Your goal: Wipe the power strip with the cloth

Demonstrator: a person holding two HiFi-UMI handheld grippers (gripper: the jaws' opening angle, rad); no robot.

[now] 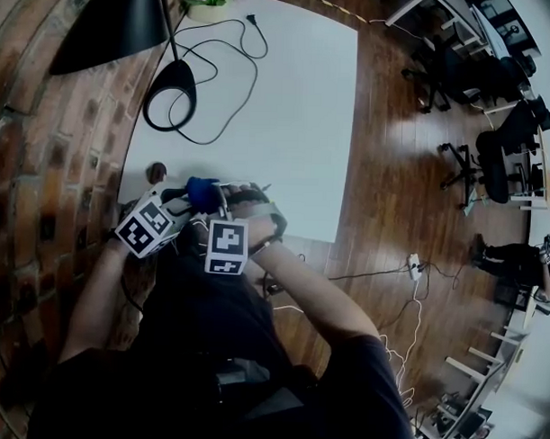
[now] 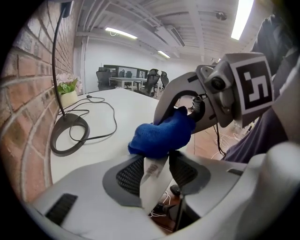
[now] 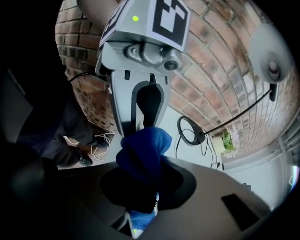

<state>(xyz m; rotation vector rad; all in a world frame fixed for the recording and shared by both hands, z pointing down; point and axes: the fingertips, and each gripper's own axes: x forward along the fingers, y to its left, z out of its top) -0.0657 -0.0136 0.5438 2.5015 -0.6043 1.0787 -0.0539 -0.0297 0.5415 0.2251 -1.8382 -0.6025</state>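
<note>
Running beside a brick wall (image 1: 43, 161), the white table (image 1: 288, 106) bears a lamp base (image 1: 178, 78); wooden floor (image 1: 386, 128) lies rightward. At its near edge, the left gripper (image 2: 154, 173) tilts down, clamping the power strip (image 2: 152, 185) — the right gripper (image 3: 143, 194) pinches the blue cloth (image 3: 140, 150) onto it

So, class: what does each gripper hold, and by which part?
Left gripper: the white plastic power strip, partway along. Right gripper: the blue fluffy cloth, by its bunched middle.

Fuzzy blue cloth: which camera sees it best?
The left gripper view. There the fuzzy blue cloth shows nearly whole and brightly lit, pinched by the right hand-held gripper. The right gripper view has the cloth close but half in shadow. The head view shows only a small blue patch.
</note>
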